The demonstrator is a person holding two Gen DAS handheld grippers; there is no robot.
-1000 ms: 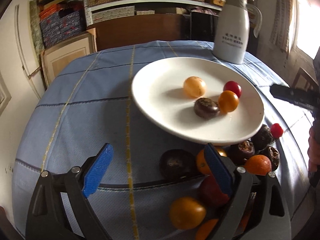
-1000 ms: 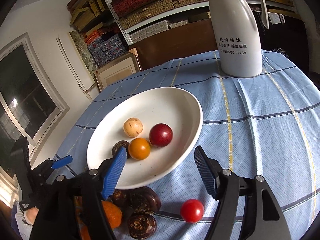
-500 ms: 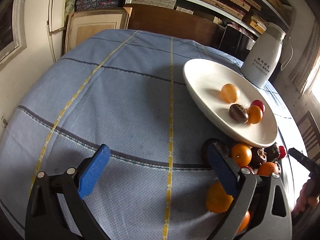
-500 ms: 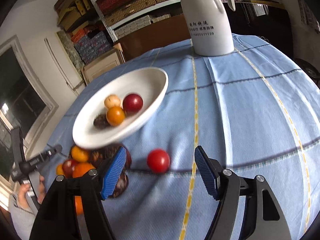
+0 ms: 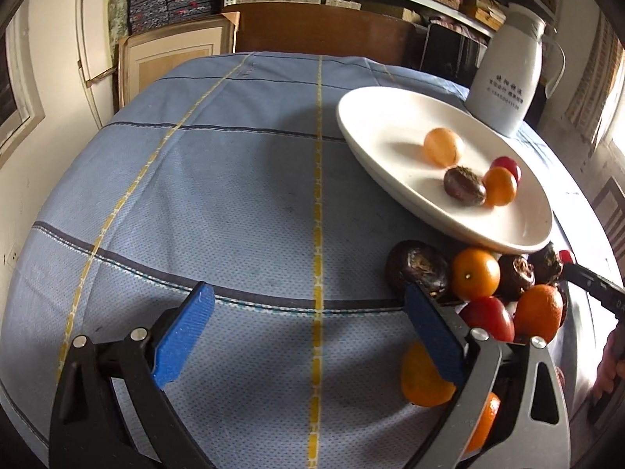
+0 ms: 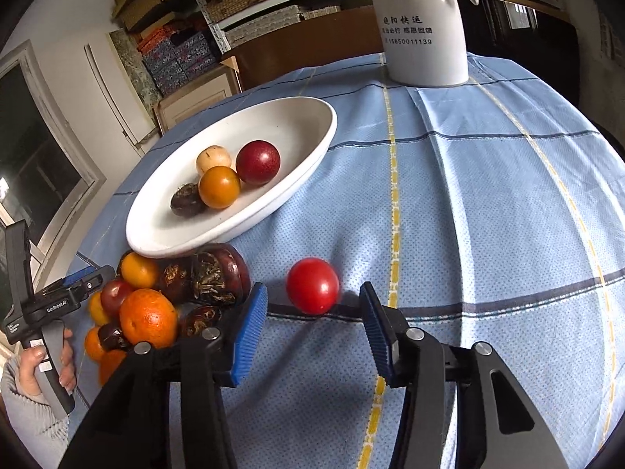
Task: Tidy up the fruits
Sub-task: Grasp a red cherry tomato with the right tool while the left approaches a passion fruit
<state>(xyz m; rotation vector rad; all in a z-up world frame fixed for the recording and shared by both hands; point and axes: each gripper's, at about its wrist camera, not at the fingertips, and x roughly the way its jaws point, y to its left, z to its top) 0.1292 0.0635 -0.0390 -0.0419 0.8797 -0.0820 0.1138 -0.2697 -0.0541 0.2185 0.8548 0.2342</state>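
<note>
A white plate (image 5: 390,117) (image 6: 164,230) on the blue tablecloth holds several fruits: a pale yellow one (image 5: 443,145), a dark brown one (image 5: 464,187), an orange one (image 6: 219,187) and a dark red one (image 6: 258,162). A pile of loose fruits (image 5: 474,279) (image 6: 148,314) lies beside the plate's near rim. A single red fruit (image 6: 312,285) lies apart on the cloth. My right gripper (image 6: 312,312) is open, its jaws on either side of this red fruit, just short of it. My left gripper (image 5: 308,332) is open and empty over bare cloth, left of the pile.
A tall white thermos jug (image 5: 508,74) (image 6: 422,27) stands behind the plate. The round table's cloth (image 5: 234,195) drops off at the edges. Shelves, boxes and a wooden cabinet stand behind the table. The left hand and its gripper handle show in the right wrist view (image 6: 43,312).
My right gripper has closed in on the lone red fruit, which now sits between its open jaws. My left gripper has swung left, away from the plate, and steadied over bare cloth.
</note>
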